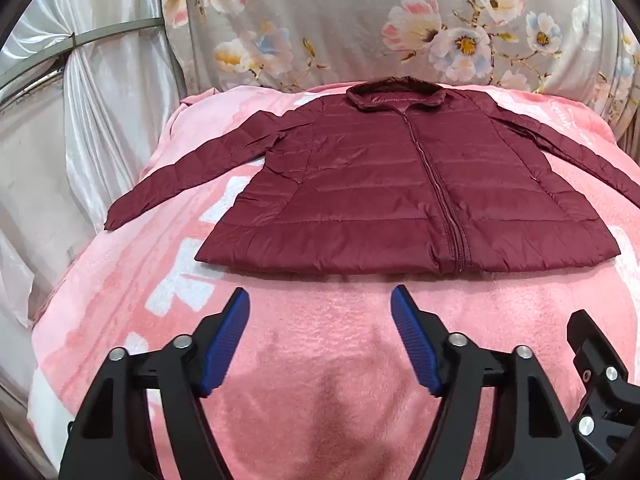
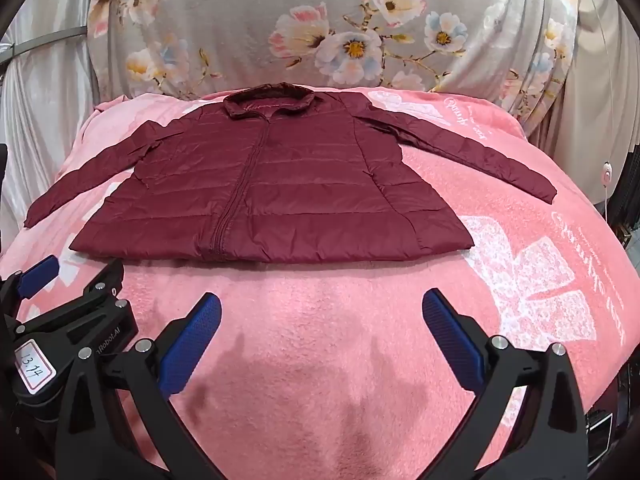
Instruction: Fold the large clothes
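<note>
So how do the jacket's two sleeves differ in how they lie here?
The maroon quilted jacket's left sleeve runs out to the pink fleece blanket's left edge, near the white satin drape; the right sleeve lies over the blanket's white print, well inside its edge. The left sleeve shows creasing near the armpit; the right looks smoother. Both lie flat, angled outward and towards the hem, unfolded.

A pink blanket lies before a floral sheet.

Looks like a home bedroom. Soft surface covered with a fluffy pink blanket, backed by floral-print fabric. Shiny white satin drapes hanging alongside.
</note>
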Tool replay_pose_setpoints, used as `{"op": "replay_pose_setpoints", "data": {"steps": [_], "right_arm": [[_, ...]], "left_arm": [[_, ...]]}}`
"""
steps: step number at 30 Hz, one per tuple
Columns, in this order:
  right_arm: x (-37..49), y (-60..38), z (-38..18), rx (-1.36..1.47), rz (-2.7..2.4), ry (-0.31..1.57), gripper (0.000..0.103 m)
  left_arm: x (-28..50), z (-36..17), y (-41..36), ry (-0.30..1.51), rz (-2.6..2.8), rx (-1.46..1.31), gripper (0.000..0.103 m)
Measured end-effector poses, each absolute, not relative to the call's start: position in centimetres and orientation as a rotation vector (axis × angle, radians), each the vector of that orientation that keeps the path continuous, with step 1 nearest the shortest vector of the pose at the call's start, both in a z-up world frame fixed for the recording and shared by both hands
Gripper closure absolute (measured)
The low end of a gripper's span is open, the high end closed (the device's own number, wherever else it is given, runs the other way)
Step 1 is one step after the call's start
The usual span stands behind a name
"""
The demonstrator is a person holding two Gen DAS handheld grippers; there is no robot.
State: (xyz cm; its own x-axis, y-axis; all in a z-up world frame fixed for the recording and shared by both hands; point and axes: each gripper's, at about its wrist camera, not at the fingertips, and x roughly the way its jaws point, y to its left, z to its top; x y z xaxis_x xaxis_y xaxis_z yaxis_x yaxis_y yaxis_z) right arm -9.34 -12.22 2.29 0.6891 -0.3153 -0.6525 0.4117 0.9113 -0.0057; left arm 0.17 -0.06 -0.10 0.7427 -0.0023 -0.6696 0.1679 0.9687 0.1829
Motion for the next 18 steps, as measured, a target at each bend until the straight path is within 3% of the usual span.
{"op": "replay_pose_setpoints", "data": {"steps": [6, 18], "right_arm": [[-9.3, -12.0, 2.2, 0.136, -0.409, 0.698, 0.005], [-9.3, -11.9, 2.2, 0.142, -0.406, 0.699, 0.005]], "left_arm": [[-0.6, 0.7, 0.2, 0.673, -0.083, 0.216, 0.034], [-0.1, -0.1, 0.4, 0.746, -0.092, 0.201, 0.034]]}}
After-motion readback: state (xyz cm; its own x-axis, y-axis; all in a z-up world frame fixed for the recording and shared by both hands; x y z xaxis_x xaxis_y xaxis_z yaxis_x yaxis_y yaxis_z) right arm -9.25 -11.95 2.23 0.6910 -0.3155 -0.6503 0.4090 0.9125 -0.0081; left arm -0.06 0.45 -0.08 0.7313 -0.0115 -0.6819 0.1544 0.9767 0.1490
